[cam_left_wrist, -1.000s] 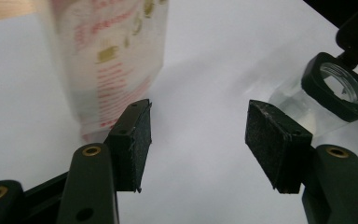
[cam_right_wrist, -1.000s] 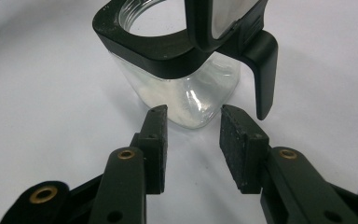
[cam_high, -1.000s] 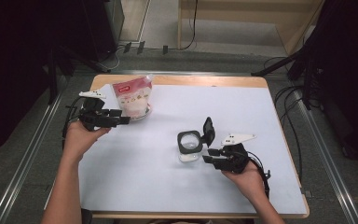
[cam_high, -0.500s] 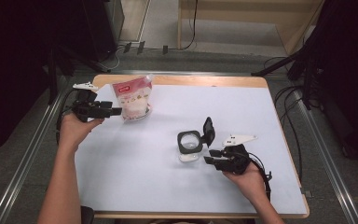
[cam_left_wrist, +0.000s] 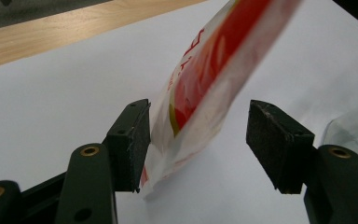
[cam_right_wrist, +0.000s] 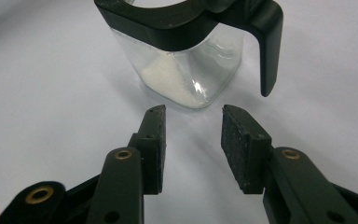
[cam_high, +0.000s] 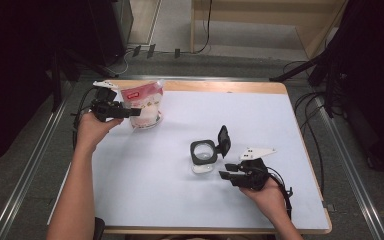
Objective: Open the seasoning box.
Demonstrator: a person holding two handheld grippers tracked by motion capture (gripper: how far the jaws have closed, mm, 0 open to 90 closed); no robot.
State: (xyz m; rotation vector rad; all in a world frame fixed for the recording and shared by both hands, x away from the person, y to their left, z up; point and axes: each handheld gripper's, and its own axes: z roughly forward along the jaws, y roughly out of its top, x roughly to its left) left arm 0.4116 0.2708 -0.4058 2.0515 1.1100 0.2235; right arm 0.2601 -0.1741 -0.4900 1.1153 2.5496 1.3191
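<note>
While we look down from the high view, the red-and-white pouch (cam_high: 144,105) stands in the upper left of the frame on the white tabletop (cam_high: 145,190), and the left hand-held gripper (cam_high: 130,112) reaches it from the left side. In the left gripper view the pouch's lower corner (cam_left_wrist: 200,93) hangs between the jaws: one pad (cam_left_wrist: 137,140) lies against or just beside the film, the other stands apart from it, so we judge the grip released, not yet clamped. These jaws have just been closing a little, with the pouch between them.

We expect the pouch to handle as a light, soft, slippery thing: thin glossy film that buckles and can slide out of a shallow pinch. The sealed edge or a flat corner looks the best place to take hold, with both pads well onto the film.

Near the centre of the high view stands the clear jar (cam_high: 203,152), its black flip lid (cam_high: 223,141) open. The right hand-held gripper (cam_high: 226,175) waits just short of it, jaws apart and holding nothing. In the right gripper view the jar (cam_right_wrist: 186,70) shows white powder at the bottom; we judge it stiff, smooth-walled and easy to tip, best held across its flat clear sides below the black collar.
</note>
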